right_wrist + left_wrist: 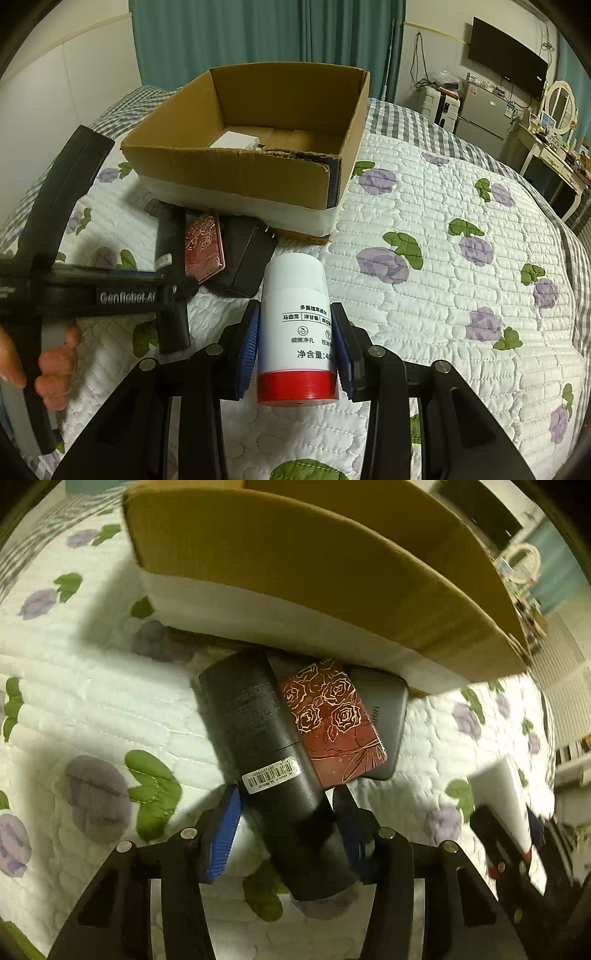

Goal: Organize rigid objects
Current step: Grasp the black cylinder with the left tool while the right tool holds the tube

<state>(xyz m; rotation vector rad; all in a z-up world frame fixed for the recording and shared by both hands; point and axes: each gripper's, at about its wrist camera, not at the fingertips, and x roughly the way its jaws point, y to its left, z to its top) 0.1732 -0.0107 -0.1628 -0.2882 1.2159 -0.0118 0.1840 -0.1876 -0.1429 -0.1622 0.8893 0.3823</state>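
Observation:
My left gripper [286,805] is shut on a black bottle [266,760] with a barcode label, tilted over the quilt; it also shows in the right wrist view [171,258]. Beside it lie a red rose-patterned case [332,723] and a dark grey charger [388,716], both just in front of the cardboard box [295,554]. My right gripper [295,339] is shut on a white bottle with a red base [295,325], held above the bed in front of the box [236,170]. A white item [236,142] lies inside the box.
The floral quilt [443,258] covers the bed to the right of the box. The left gripper's body and the hand on it [55,295] fill the left of the right wrist view. A dresser with a mirror [557,107] and a wall screen [506,55] stand beyond the bed.

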